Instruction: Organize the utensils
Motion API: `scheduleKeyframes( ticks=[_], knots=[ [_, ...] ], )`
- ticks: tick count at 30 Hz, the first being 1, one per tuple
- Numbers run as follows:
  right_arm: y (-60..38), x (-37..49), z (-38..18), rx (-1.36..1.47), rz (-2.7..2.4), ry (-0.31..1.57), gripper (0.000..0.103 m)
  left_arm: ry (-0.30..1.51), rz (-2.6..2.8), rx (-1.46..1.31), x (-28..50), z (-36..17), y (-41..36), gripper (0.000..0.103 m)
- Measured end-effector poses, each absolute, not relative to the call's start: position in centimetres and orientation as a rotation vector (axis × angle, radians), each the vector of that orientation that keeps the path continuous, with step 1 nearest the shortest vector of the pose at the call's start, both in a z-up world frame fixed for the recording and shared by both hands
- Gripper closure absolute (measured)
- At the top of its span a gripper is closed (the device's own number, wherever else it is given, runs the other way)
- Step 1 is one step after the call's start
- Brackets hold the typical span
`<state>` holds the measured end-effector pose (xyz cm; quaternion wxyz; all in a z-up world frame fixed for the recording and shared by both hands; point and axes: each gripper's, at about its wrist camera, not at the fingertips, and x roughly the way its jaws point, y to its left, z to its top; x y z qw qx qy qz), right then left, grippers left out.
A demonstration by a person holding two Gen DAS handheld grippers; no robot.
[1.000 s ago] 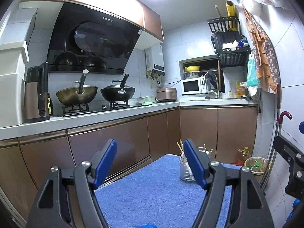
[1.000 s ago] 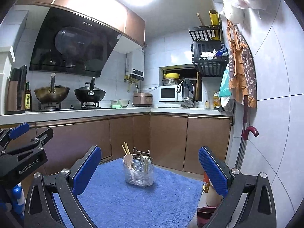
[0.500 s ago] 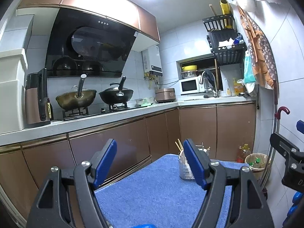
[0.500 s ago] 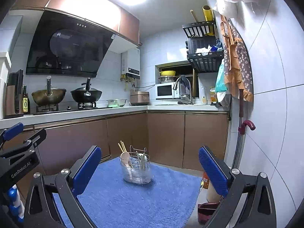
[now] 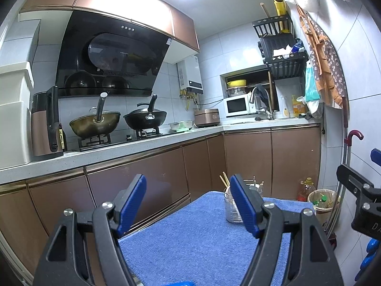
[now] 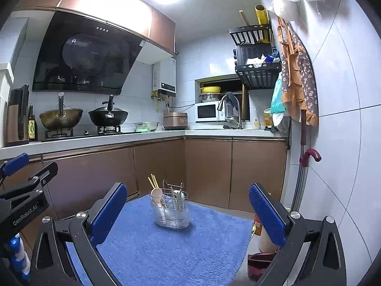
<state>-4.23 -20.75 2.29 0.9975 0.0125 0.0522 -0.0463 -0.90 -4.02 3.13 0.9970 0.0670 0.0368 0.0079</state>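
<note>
Wire utensil caddy [image 6: 170, 208] stands upright on the blue towel [image 6: 166, 250] covering the surface, holding chopsticks [image 6: 153, 181] and a pale spoon [image 6: 156, 194]; both tools, left [image 5: 188, 206] and right [image 6: 188, 212], are spread wide, empty, well short of the caddy. Utensils look light, stiff and slippery; pinch a handle above the caddy's rim. The right view shows the caddy whole; in the left view a finger half hides it.

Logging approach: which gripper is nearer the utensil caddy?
Probably the left, narrowly. The caddy sits just beyond the left gripper, partly behind its right finger. From the right gripper, the caddy stands centered ahead, apart.
</note>
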Motion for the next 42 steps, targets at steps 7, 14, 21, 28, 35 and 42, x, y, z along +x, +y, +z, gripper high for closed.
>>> scheduleKeyframes(
  ticks=[7,14,21,28,35,42],
  knots=[
    [-20.73,-4.22,2.28,0.028,-0.095,0.102,0.000,0.075,0.017,0.130,-0.93,3.20,-3.96,0.032],
    [-20.58,-4.17,2.33,0.027,-0.097,0.107,0.000,0.078,0.018,0.118,-0.81,3.27,-3.61,0.032],
    [-20.48,-4.15,2.30,0.029,-0.099,0.107,0.000,0.080,0.015,0.113,-0.80,3.22,-3.51,0.032],
    [-20.61,-4.12,2.29,0.029,-0.098,0.107,0.000,0.083,0.009,0.114,-1.05,3.05,-3.81,0.032],
    [-20.73,-4.14,2.28,0.030,-0.097,0.107,0.000,0.083,0.010,0.114,-1.04,3.03,-3.77,0.032],
    [-20.69,-4.20,2.31,0.029,-0.100,0.106,0.000,0.083,0.009,0.113,-1.02,3.04,-3.74,0.032]
  ],
)
